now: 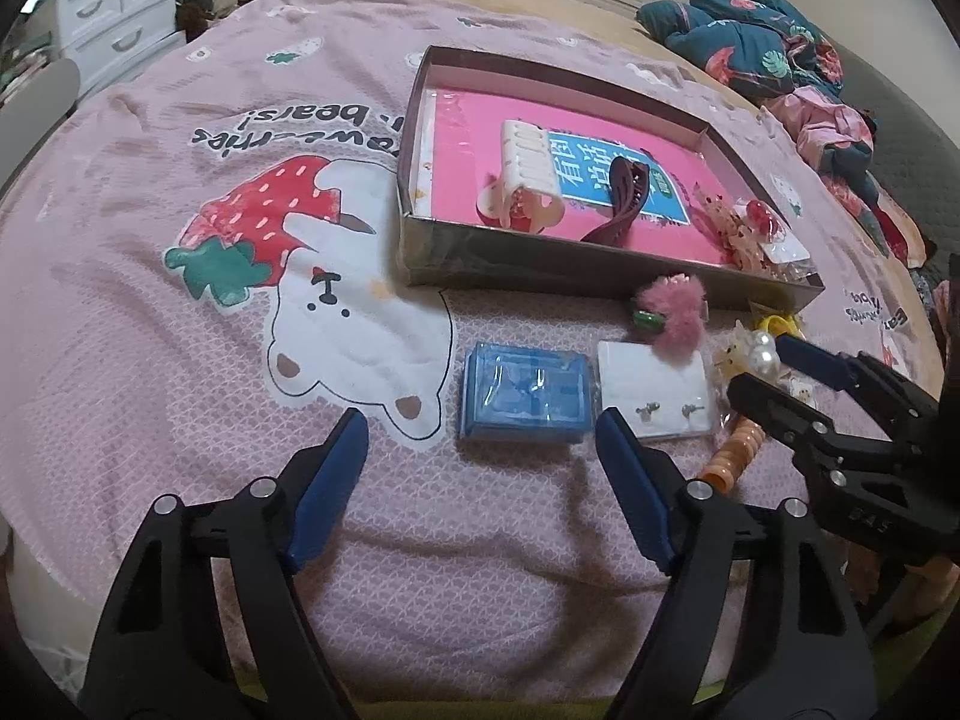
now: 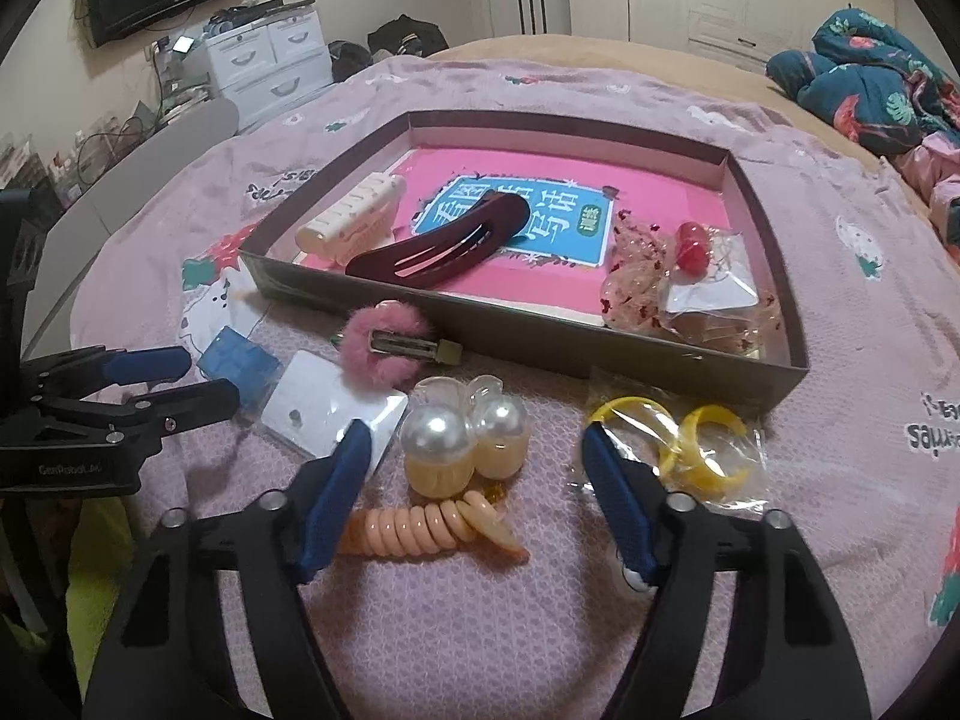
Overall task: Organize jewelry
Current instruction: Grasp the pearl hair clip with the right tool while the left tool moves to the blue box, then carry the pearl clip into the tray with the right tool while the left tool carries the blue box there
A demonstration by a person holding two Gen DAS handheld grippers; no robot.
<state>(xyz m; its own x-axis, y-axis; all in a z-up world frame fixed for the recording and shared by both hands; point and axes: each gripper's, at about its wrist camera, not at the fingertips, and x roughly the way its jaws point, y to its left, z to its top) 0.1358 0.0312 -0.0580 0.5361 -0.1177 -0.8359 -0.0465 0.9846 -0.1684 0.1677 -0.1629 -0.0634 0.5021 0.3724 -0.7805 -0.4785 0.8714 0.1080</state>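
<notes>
Right claw (image 2: 471,450) spread, hovering over pearl clip (image 2: 462,444) and coil hair tie (image 2: 432,525) on the bed, nothing pinched; left claw (image 1: 480,438) spread, nearing blue packet (image 1: 525,393). Probably going for the pearl clip: centring both pads on it before squeezing, avoiding the coil. Holding already in the box (image 2: 522,324): cream claw clip (image 2: 351,219), maroon clip (image 2: 444,240), bagged trinkets (image 2: 690,282).

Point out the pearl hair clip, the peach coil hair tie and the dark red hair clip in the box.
pearl hair clip (image 2: 433,437), right wrist view, on the larger pearl.
peach coil hair tie (image 2: 414,531), right wrist view, on the middle coils.
dark red hair clip (image 2: 444,243), right wrist view, mid-body.
</notes>
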